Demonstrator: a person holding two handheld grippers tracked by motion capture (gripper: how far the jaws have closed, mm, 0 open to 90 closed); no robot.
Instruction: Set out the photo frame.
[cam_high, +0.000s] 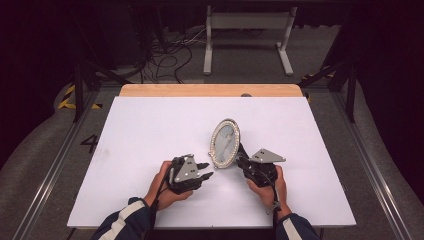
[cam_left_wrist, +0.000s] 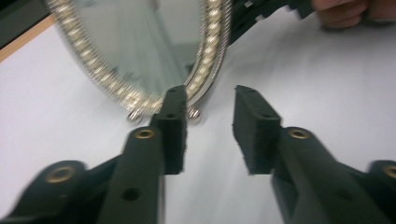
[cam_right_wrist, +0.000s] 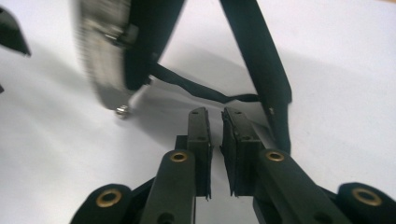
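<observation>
An oval mirror (cam_high: 225, 142) with a beaded silver rim stands upright on the white tabletop (cam_high: 150, 130), propped by a black back leg (cam_right_wrist: 261, 60). My left gripper (cam_high: 207, 170) lies low in front of it, to its left, and is open. In the left gripper view the mirror (cam_left_wrist: 140, 51) and its small ball feet sit just past the jaw tips of the left gripper (cam_left_wrist: 210, 100), and nothing is between them. My right gripper (cam_high: 242, 161) is behind the mirror's right side. In the right gripper view the right gripper (cam_right_wrist: 215, 114) shows a narrow empty gap, with the back leg beside its right jaw.
A thin black cord (cam_right_wrist: 196, 88) links the mirror's back (cam_right_wrist: 121, 42) to the leg. A wooden strip (cam_high: 210, 90) borders the table's far edge. Beyond it, on the floor, are a white metal frame (cam_high: 247, 30) and loose cables (cam_high: 170, 55).
</observation>
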